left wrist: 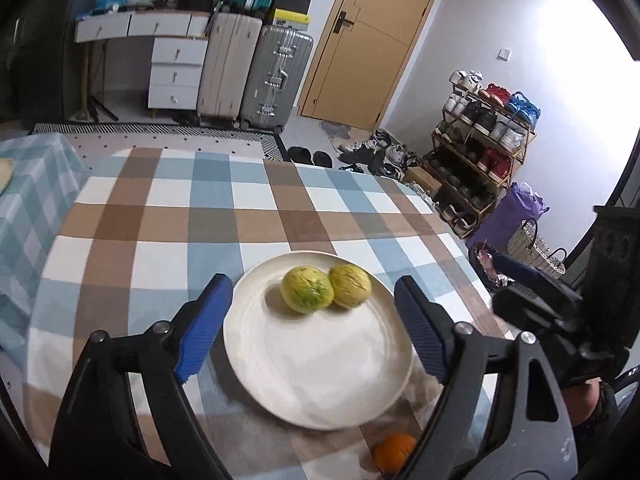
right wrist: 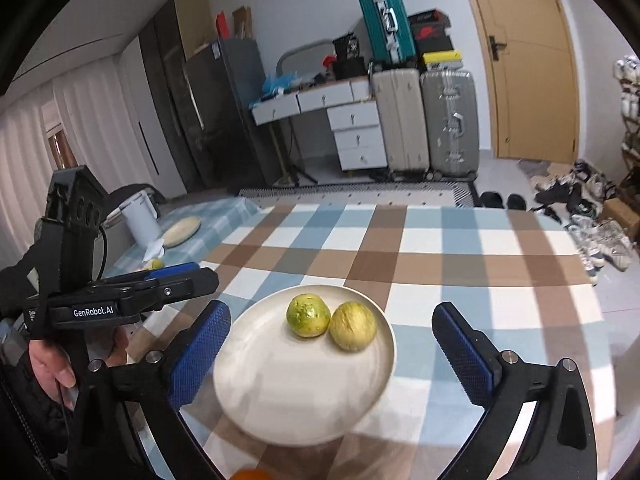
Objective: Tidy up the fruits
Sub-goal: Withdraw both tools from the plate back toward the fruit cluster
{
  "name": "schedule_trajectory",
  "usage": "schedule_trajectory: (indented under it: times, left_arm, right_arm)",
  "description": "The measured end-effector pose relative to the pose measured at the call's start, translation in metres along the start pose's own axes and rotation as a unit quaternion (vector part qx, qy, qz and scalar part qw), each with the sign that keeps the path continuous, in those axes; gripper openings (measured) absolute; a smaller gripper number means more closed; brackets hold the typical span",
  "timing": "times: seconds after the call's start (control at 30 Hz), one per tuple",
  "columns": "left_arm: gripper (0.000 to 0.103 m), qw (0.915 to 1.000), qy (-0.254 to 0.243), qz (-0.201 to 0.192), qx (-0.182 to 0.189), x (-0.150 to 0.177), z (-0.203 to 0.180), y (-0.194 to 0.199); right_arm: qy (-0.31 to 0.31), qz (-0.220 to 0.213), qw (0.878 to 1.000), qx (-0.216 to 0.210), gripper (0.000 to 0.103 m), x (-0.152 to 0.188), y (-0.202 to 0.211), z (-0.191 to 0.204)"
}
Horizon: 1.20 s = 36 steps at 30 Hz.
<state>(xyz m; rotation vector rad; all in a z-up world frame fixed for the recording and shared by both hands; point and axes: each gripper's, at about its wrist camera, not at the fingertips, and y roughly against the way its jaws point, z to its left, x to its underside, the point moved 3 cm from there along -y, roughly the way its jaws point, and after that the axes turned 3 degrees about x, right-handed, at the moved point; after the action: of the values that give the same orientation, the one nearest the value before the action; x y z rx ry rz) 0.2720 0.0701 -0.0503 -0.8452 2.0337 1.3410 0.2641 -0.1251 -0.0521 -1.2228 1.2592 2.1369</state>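
While both tools hover over the checked tablecloth (left wrist: 168,216), the left gripper (left wrist: 310,328) has its blue-padded fingers (left wrist: 204,328) spread wide with nothing between them; seen from its own camera, the white plate (left wrist: 320,368) lies below and between the two fingers, its left rim just beside the left pad. On the plate's far half, ahead of the fingertips, sit two fruits touching each other: a yellow-green fruit (left wrist: 307,289) with a green patch on the left, and a duller yellow fruit (left wrist: 350,285) on the right. An orange (left wrist: 394,452) rests on the cloth nearer than the plate, just beside its near rim and close to the base of the right finger. At the right edge of this view the right gripper (left wrist: 516,276) shows side-on. From the right wrist camera, the left gripper (right wrist: 176,280) appears at the left, held in a hand (right wrist: 52,368), and the right gripper (right wrist: 332,344) also stands wide open and empty. The plate (right wrist: 280,400) lies between its fingers, closer to the left pad, with the yellow-green fruit (right wrist: 308,316) and yellow fruit (right wrist: 353,331) ahead of the tips. The orange (right wrist: 250,475) barely peeks in at the bottom edge.
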Motion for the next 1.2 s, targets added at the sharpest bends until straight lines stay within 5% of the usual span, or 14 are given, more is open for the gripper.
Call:
schedule_trajectory:
  times: [0.13,0.33,0.73,1.2]
  left_arm:
    - [0.083,0.9997,-0.019,-0.007,-0.017,0.012,-0.019,0.028]
    - [0.101,0.9981,-0.04,-0.037,-0.03,0.03,-0.048,0.077]
    - [0.102,0.9935,-0.067,-0.065,-0.065,0.087,-0.086,0.15]
    - [0.102,0.9964,-0.049,-0.032,-0.062,0.165,-0.078,0.175]
  right_arm:
    - [-0.005,-0.021,1.0,0.017,0.103,0.009,0.04,0.007]
    - [-0.015,-0.04,0.999,0.018,0.103,0.021,0.085,0.02]
    - [-0.027,-0.075,0.997,0.002,0.103,0.061,0.152,0.049]
    - [-0.026,-0.005,1.0,0.012,0.103,0.134,0.156,0.069]
